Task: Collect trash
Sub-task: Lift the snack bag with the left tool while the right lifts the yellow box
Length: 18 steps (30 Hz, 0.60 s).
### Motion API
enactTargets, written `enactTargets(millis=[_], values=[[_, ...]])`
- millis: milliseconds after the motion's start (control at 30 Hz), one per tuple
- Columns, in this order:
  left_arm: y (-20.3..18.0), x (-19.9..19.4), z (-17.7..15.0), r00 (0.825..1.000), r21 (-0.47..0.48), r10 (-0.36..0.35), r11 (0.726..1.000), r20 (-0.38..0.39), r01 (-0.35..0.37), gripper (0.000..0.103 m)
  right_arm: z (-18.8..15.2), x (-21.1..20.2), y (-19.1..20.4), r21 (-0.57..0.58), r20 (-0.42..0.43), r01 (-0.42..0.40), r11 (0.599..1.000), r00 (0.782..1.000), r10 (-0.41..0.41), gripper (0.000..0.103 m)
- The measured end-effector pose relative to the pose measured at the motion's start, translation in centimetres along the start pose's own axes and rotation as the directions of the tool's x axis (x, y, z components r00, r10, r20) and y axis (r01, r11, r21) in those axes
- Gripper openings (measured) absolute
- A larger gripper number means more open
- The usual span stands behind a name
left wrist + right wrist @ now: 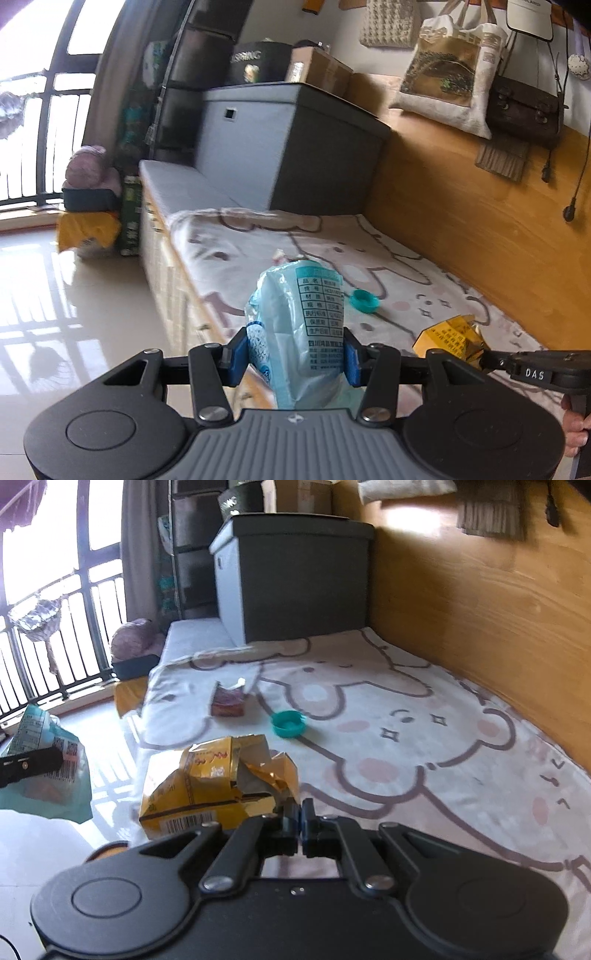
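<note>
Gripping a pale blue plastic wrapper (299,332) between its blue pads (242,354), the left gripper (295,356) holds the packet upright, jaws partway apart and pressed on its two sides, printed table facing the camera. At about three o'clock in the left view the right gripper (491,360) reaches in from the edge, pinching a crumpled yellow carton (448,338). In the right view that gripper (300,821) has its jaws fully together on a torn flap of the carton (207,786), which hangs at ten o'clock from the fingertips, barcode showing along its lower edge. The wrapper (44,760) appears there at nine o'clock, clamped by the left gripper. Both pieces are above the near edge of a blanket (406,746) printed with bears. On the blanket lie a teal cap (289,723), at twelve o'clock from the right gripper, and a small reddish box (227,701) at eleven o'clock, just beside the cap but apart from it. A grey chest (295,579) stands at the blanket's far end, against a wooden wall (480,602).
</note>
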State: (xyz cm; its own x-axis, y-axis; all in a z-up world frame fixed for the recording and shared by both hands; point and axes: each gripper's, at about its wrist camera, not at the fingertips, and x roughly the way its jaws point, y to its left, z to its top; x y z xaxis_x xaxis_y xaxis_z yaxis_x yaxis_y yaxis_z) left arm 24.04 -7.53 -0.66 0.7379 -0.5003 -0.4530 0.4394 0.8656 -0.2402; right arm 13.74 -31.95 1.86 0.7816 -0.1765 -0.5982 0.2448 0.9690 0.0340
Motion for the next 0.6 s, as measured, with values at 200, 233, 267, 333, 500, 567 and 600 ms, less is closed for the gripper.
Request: enactTargets(millis=[200, 233, 267, 333, 500, 567, 600], values=[[2.5, -3.0, 0.0, 0.997, -0.01, 0.073, 0.997, 0.004, -0.073, 0.05, 0.5, -0.7, 3.7, -0.015, 0.029, -0.057, 0.998, 0.998, 0.057, 0.002], [2.9, -3.4, 0.0, 0.997, -0.013, 0.082, 0.997, 0.004, -0.082, 0.05, 0.6, -0.8, 4.3, -0.019, 0.034, -0.066, 0.998, 0.997, 0.067, 0.002], [3.3, -3.8, 0.0, 0.996, -0.015, 0.092, 0.996, 0.004, -0.092, 0.05, 0.7, -0.9, 5.0, -0.022, 0.037, -0.075, 0.997, 0.996, 0.076, 0.002], [4.0, -4.5, -0.1, 0.994, -0.015, 0.113, 0.993, 0.002, -0.113, 0.05, 0.8, -1.0, 6.3, -0.025, 0.042, -0.096, 0.995, 0.994, 0.097, 0.002], [6.0, -6.2, -0.3, 0.985, -0.006, 0.173, 0.985, -0.014, -0.173, 0.05, 0.9, -0.8, 9.4, -0.036, 0.047, -0.144, 0.989, 0.988, 0.146, 0.002], [6.8, -6.8, -0.3, 0.98, -0.007, 0.196, 0.981, -0.02, -0.196, 0.05, 0.9, -0.8, 10.6, -0.041, 0.047, -0.165, 0.985, 0.985, 0.167, 0.002], [7.3, -7.1, -0.3, 0.978, -0.007, 0.209, 0.978, -0.024, -0.209, 0.05, 0.9, -0.7, 11.4, -0.046, 0.045, -0.177, 0.983, 0.983, 0.179, 0.002]])
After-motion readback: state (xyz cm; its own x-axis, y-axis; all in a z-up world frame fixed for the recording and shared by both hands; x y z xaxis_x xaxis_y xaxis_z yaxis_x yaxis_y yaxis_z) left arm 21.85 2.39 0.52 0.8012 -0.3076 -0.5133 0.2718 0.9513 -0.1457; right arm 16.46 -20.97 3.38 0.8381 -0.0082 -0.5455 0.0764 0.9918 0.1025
